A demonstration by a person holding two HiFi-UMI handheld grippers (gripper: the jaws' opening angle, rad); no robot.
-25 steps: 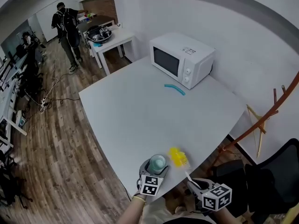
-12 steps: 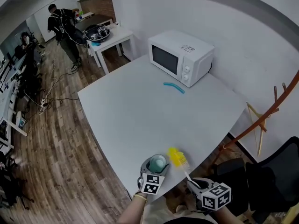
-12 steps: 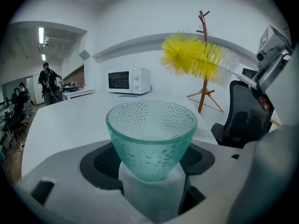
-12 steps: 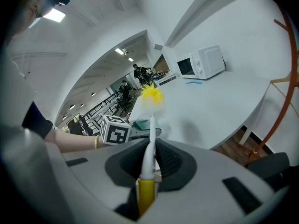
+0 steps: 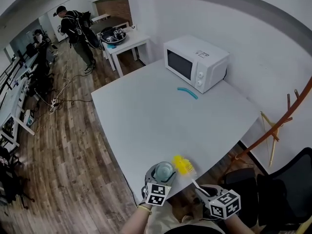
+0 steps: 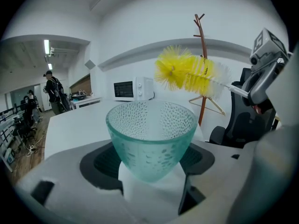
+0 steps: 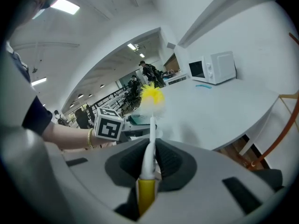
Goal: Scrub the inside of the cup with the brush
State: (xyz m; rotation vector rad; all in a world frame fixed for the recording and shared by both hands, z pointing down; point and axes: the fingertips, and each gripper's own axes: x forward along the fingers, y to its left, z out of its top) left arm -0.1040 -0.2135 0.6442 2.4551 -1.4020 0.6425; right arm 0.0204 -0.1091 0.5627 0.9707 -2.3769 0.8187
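My left gripper (image 6: 149, 183) has its fingers (image 6: 87, 180) closed around the base of the pale green glass cup (image 6: 150, 134), which I hold upright with its mouth open upward, at the near edge of the white counter (image 5: 161, 121). My right gripper (image 7: 148, 157) has its fingers (image 7: 117, 164) clamped on the thin white handle of the brush (image 7: 150, 120). The brush's yellow bristle head sits just beside the cup's rim on the right and a little above it, outside the cup, while a white microwave (image 5: 195, 62) stands well apart at the counter's far side.
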